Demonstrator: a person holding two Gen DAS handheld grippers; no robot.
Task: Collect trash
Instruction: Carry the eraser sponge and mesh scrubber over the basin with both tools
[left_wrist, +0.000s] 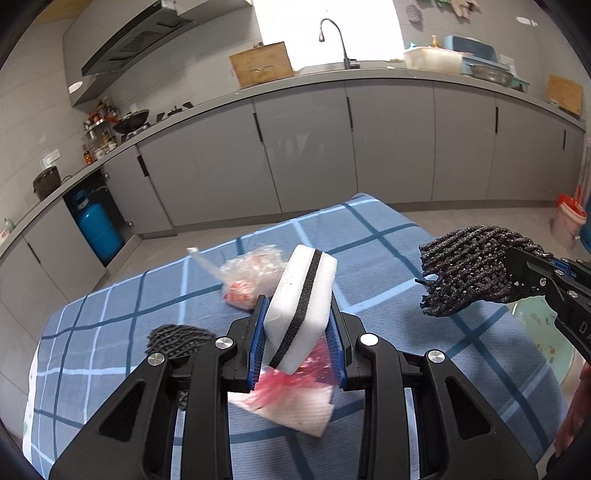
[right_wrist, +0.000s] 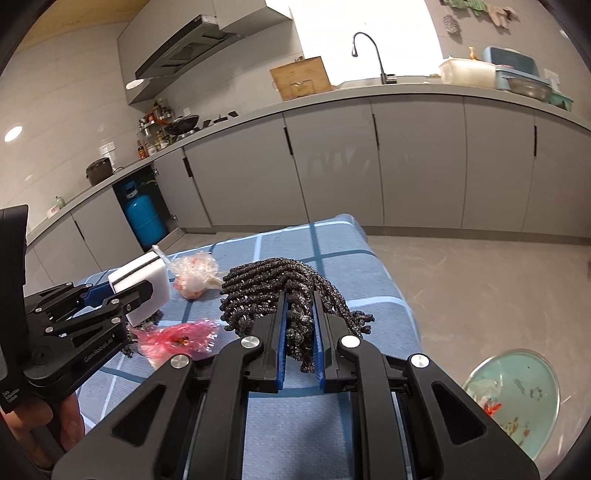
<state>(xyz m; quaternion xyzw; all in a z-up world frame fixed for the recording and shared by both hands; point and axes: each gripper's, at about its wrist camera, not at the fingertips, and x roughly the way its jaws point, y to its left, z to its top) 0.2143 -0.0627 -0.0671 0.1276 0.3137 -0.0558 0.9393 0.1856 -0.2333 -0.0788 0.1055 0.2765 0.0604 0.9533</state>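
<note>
My left gripper (left_wrist: 298, 317) is shut on a white sponge with a black stripe (left_wrist: 303, 306) and holds it above the blue checked tablecloth (left_wrist: 369, 243). It also shows in the right wrist view (right_wrist: 142, 286). My right gripper (right_wrist: 300, 325) is shut on a black foam net (right_wrist: 284, 288), held above the table's right side; the net also shows in the left wrist view (left_wrist: 476, 269). On the cloth lie a crumpled clear bag with red print (left_wrist: 251, 275), a pink wrapper (left_wrist: 291, 380), a white tissue (left_wrist: 299, 410) and a second black net (left_wrist: 177, 338).
A bin lined with a pale green bag (right_wrist: 513, 395) stands on the floor right of the table. Grey kitchen cabinets (left_wrist: 332, 147) run along the back. A blue gas cylinder (left_wrist: 98, 229) stands at the left. A red-and-white bucket (left_wrist: 569, 219) sits at the far right.
</note>
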